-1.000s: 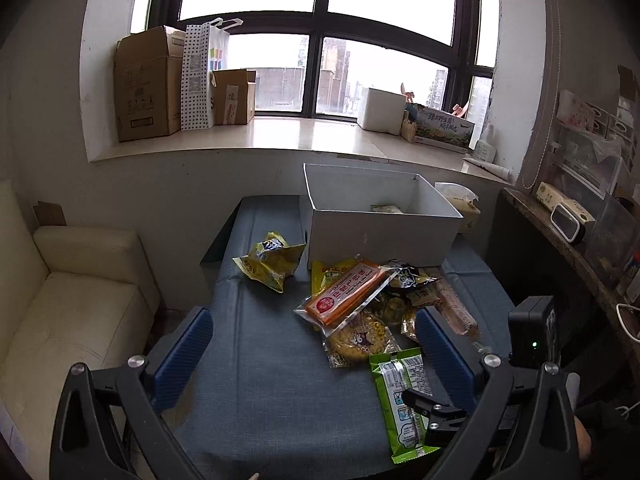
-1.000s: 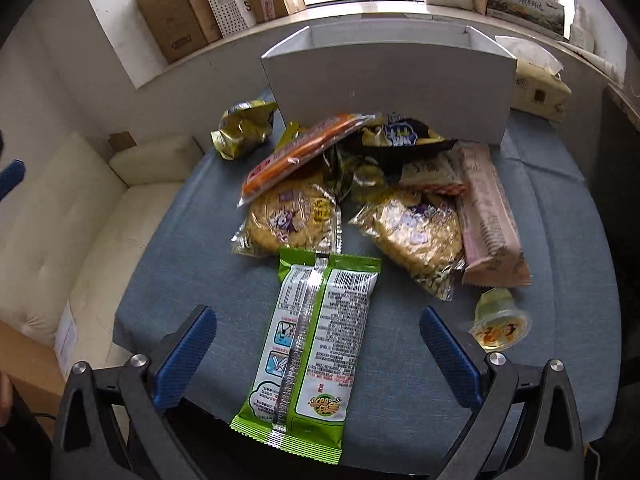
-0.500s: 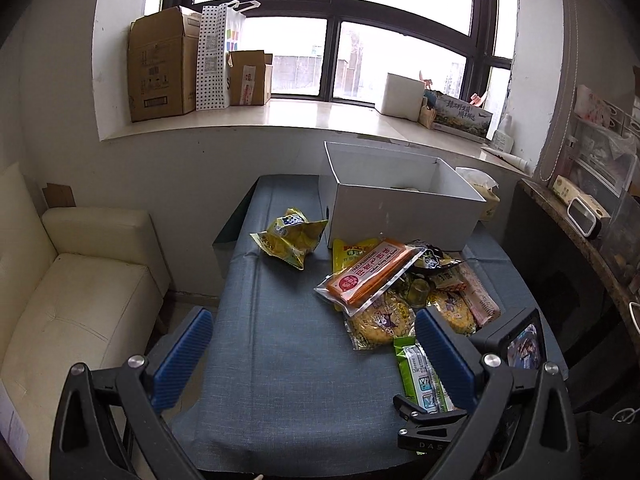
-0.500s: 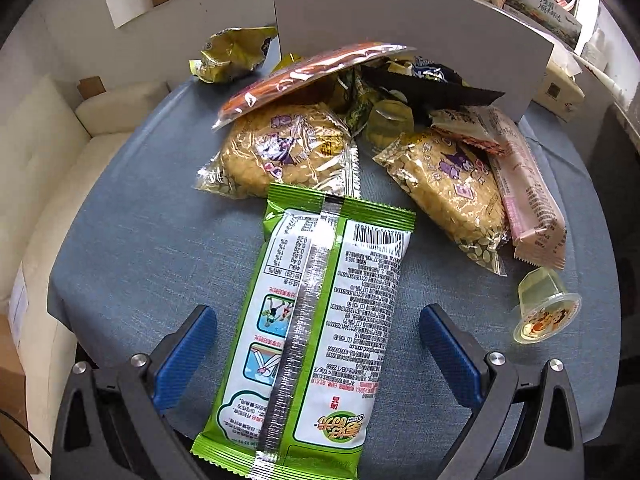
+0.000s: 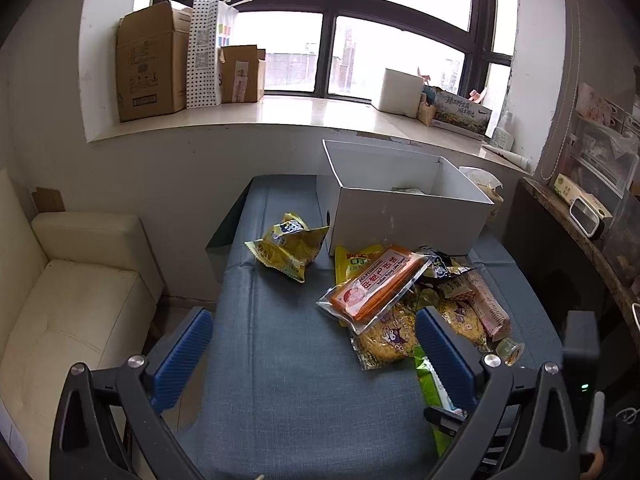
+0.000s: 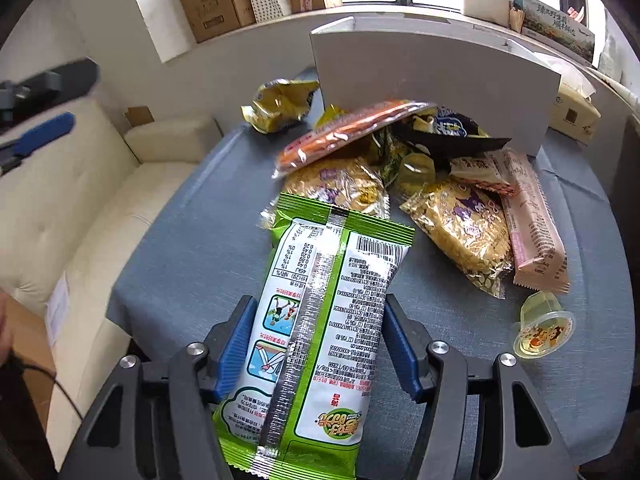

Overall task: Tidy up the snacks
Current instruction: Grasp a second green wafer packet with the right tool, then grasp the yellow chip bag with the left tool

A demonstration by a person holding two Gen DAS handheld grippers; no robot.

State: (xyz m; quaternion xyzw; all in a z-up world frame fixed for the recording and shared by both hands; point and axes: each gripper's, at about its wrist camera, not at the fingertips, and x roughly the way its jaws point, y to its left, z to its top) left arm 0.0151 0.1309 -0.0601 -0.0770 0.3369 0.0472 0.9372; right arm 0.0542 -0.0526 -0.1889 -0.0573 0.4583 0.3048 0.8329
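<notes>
Green snack pack [image 6: 320, 320] btwn right gripper [image 6: 316, 344] pads [image 6: 234, 344] — jaws closing

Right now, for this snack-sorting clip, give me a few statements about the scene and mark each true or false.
1. The green snack packet lies between the right gripper's closing jaws. True.
2. The left gripper holds the yellow bag. False: its jaws are open with nothing between them, and the bag lies on the table apart from it.
3. The orange packet rests on top of the snack pile. True.
4. The jelly cup sits inside the white box. False: it lies on the table, near the pink wafer bar.
5. The white box stands at the far side of the table, behind the pile. True.
</notes>
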